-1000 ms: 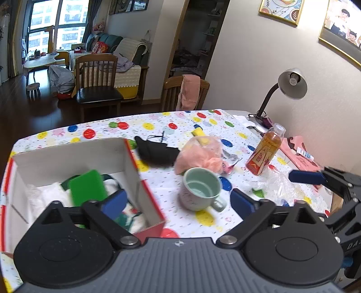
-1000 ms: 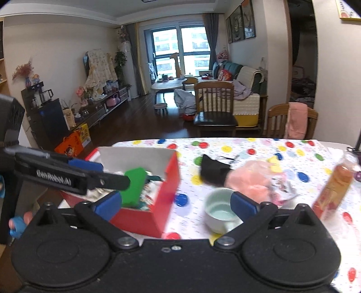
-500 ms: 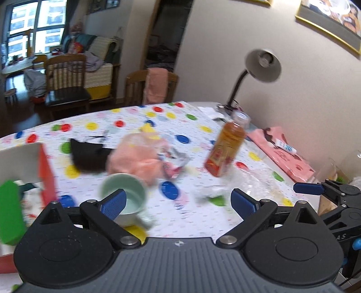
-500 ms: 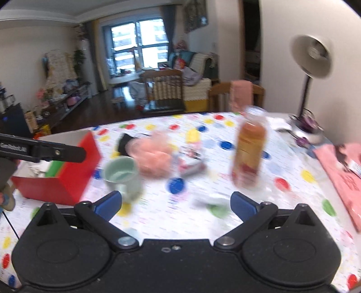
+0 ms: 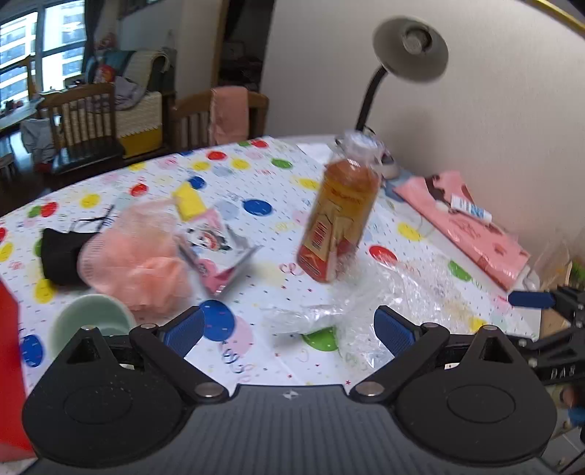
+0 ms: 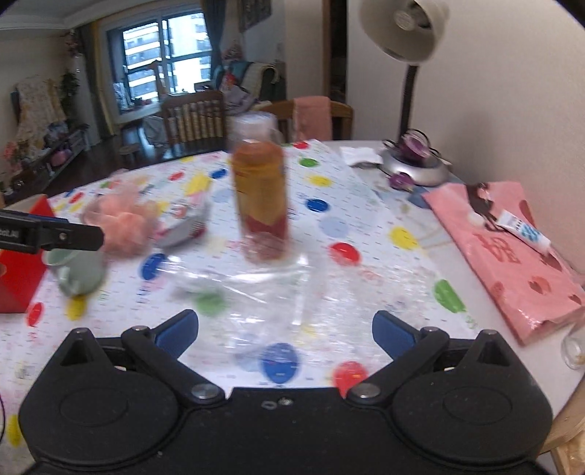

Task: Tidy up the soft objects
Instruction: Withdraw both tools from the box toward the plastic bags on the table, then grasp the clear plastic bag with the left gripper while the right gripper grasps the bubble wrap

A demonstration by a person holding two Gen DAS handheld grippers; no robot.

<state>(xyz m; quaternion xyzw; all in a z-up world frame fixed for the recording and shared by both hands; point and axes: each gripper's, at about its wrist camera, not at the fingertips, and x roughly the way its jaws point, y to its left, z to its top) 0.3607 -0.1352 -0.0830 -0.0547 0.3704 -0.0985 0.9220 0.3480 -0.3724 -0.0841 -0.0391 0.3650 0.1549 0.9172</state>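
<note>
My left gripper point(image 5: 289, 327) is open and empty above the polka-dot table. A crumpled clear plastic bag point(image 5: 351, 303) lies just ahead of it. A pink mesh puff point(image 5: 135, 255), a black cloth point(image 5: 58, 248) and a yellow sponge point(image 5: 188, 201) lie to the left. My right gripper point(image 6: 285, 329) is open and empty over the same clear plastic bag point(image 6: 278, 288). The pink puff point(image 6: 124, 219) shows at left in the right wrist view. A red box point(image 6: 18, 270) sits at the left edge.
An orange drink bottle point(image 5: 340, 215) stands mid-table. A green mug point(image 5: 89, 325) sits by the red box point(image 5: 11, 365). A snack packet point(image 5: 215, 252) lies by the puff. A pink gift bag point(image 6: 512, 248) with a tube lies right. A desk lamp point(image 6: 402, 33) stands at the back.
Both grippers have swung right, away from the red box, and now face the bottle and the clear plastic bag. Both stayed open and empty.
</note>
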